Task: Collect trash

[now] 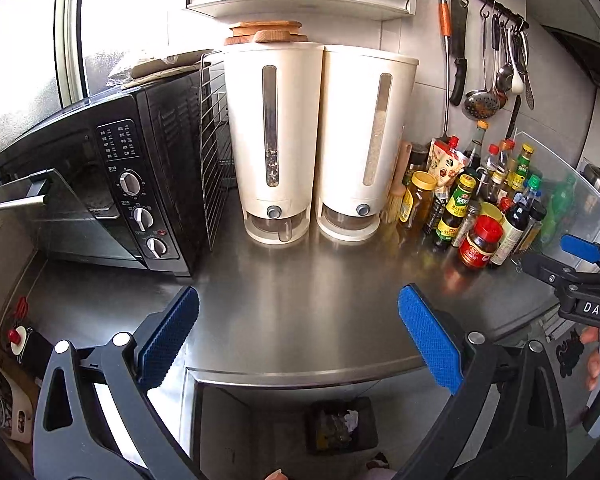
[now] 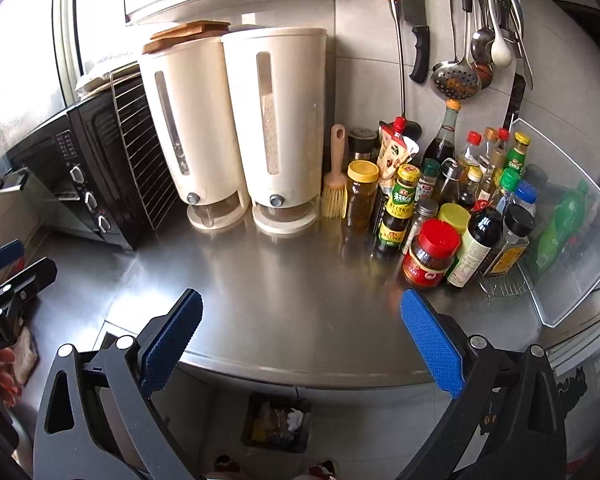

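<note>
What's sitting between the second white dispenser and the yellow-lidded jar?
A yellow-bristled brush with a tan handle stands between the right white dispenser and the yellow-lidded jar. The right wrist view shows it plainly.

The left gripper (image 1: 298, 334) hangs with jaws spread wide over the steel counter (image 1: 300, 300). At lower centre a black trash bin (image 1: 342, 426) sits on the floor holding crumpled scraps. Upper left stands a black oven (image 1: 100, 184); the right gripper (image 1: 580, 256) pokes in at the right edge.
</note>
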Motion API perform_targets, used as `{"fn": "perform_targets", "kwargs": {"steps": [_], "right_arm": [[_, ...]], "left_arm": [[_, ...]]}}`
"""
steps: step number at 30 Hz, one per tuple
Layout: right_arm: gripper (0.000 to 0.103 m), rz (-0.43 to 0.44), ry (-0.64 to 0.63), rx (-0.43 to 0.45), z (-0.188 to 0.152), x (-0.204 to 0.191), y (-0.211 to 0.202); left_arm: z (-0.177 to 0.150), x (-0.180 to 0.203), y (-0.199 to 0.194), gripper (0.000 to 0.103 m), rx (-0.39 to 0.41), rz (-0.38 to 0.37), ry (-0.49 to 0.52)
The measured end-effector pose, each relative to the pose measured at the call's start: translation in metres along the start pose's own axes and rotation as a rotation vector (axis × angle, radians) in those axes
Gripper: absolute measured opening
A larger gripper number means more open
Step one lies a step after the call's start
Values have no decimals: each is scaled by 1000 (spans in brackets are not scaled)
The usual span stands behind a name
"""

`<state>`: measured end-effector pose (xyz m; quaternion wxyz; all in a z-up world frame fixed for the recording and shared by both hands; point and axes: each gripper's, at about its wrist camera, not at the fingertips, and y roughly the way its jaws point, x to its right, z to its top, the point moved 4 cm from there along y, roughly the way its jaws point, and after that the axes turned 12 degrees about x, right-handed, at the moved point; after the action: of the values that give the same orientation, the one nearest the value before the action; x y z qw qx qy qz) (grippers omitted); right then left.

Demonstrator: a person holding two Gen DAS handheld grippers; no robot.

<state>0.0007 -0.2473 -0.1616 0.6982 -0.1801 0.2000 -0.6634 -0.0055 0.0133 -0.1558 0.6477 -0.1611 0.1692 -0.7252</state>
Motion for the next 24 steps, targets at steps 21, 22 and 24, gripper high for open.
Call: {"fn": "perform_targets", "kwargs": {"steps": [21,22,24], "right_arm": [[100,-42,6,30,22,4,10],[100,-44,3,29,22,4,10],[100,-44,-6,29,23,1,11]], "left_arm": [[15,5,17,95,18,-5,6],[15,5,17,95,17,-5,5],[14,5,18,95,14,-6,5]]}}
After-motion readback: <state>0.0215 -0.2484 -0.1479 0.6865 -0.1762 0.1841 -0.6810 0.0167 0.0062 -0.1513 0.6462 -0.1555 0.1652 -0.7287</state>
